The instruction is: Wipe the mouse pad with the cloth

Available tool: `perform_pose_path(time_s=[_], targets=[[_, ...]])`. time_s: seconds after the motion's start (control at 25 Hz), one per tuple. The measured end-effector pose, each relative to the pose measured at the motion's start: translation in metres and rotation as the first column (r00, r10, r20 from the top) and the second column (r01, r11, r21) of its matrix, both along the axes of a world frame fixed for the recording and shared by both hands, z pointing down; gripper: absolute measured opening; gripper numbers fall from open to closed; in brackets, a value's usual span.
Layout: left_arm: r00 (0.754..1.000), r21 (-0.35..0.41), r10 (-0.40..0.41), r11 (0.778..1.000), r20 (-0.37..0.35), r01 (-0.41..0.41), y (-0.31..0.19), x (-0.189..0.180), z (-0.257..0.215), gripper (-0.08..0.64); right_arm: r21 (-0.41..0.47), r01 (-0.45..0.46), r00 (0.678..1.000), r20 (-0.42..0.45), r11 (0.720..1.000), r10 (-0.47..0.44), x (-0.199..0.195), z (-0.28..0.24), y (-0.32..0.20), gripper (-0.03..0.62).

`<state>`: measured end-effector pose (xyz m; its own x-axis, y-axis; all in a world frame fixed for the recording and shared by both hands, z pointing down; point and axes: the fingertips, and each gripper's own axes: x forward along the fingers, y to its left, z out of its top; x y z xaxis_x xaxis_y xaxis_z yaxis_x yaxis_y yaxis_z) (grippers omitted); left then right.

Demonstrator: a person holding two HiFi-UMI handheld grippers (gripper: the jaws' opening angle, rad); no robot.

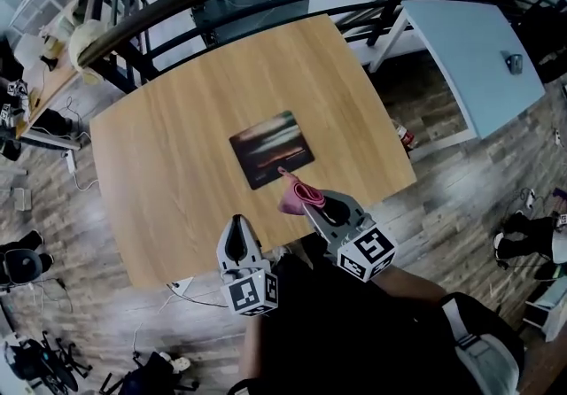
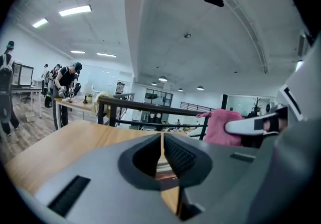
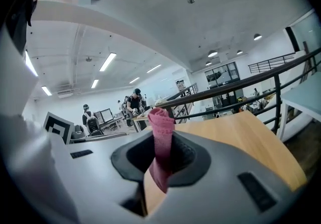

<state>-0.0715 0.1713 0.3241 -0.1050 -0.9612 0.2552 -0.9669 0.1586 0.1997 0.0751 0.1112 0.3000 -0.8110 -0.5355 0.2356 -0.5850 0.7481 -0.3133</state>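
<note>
Cloth (image 1: 297, 196) sits pinched in the fingers of the right gripper (image 1: 312, 201), just beside the mouse pad (image 1: 272, 149); the left gripper (image 1: 236, 223) fingers are pressed together, empty, farther back.

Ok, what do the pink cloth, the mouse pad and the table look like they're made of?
The cloth: soft textile, matte pink; it rolls and droops limply, with a fine weave texture. The mouse pad: likely fabric-topped rubber, thin and flat, with a dark printed picture; can't be sure. The table: wood or wood-look laminate, light and smooth, with visible grain lines.
</note>
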Motion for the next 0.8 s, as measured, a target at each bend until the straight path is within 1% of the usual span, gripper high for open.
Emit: perform_pose_path(time_s=[0.2,0.4,0.56,0.8], targets=[[0.999,-0.072,-0.029,0.997,0.023,0.03,-0.033,-0.004,0.027,0.034,-0.014,0.058,0.998,0.003,0.998,-0.058,-0.009,0.013,-0.044,0.064],[0.999,-0.177,-0.035,0.984,0.003,0.035,-0.056,-0.016,0.07,0.035,-0.053,0.085,0.996,0.0,0.995,-0.085,-0.033,0.032,-0.072,0.064],[0.999,-0.252,-0.011,0.968,-0.033,0.002,-0.072,-0.027,0.113,0.037,-0.067,0.096,0.995,-0.009,0.993,-0.097,-0.058,0.049,-0.091,0.064],[0.996,-0.332,0.042,0.941,-0.075,-0.065,-0.089,-0.041,0.163,0.038,-0.104,0.078,0.996,-0.035,0.992,-0.082,-0.091,0.077,-0.114,0.064]])
